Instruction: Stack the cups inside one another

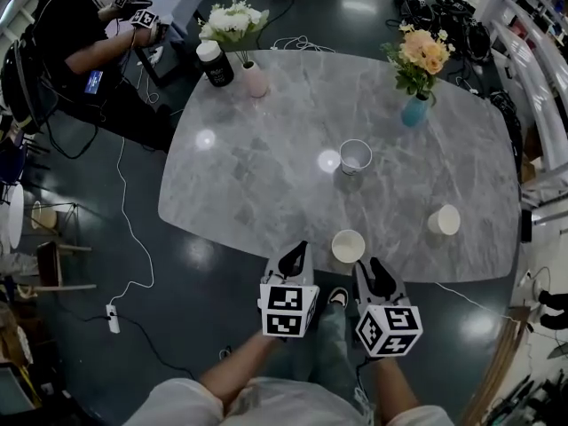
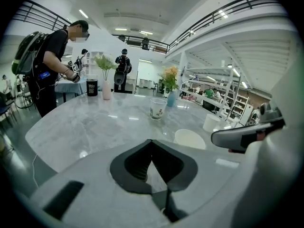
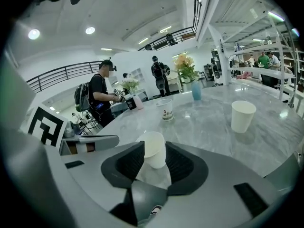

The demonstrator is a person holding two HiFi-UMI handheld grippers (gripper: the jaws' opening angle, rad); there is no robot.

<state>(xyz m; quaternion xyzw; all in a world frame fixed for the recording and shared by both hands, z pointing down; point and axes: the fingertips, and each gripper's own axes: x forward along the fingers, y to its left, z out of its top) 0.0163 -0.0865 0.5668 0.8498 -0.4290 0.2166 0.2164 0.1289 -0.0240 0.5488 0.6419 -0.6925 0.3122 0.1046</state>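
Three cups stand apart on the grey marble table [image 1: 257, 176]. A clear printed cup [image 1: 355, 156] is in the middle, a white cup [image 1: 445, 220] at the right, and another white cup [image 1: 348, 246] by the front edge. My right gripper [image 1: 371, 266] is just right of that near cup. In the right gripper view the near cup [image 3: 154, 152] stands in the gap of the open right gripper [image 3: 154, 144], and the pads do not visibly press it. My left gripper [image 1: 297, 248] is left of the cup, its tips together on nothing [image 2: 151, 141].
At the back of the table stand a pink vase of white flowers [image 1: 255, 78], a black jar with a white lid [image 1: 216, 65] and a blue vase of orange flowers [image 1: 414, 109]. A person [image 1: 80, 43] stands at the far left. A cable and power strip [image 1: 113, 318] lie on the floor.
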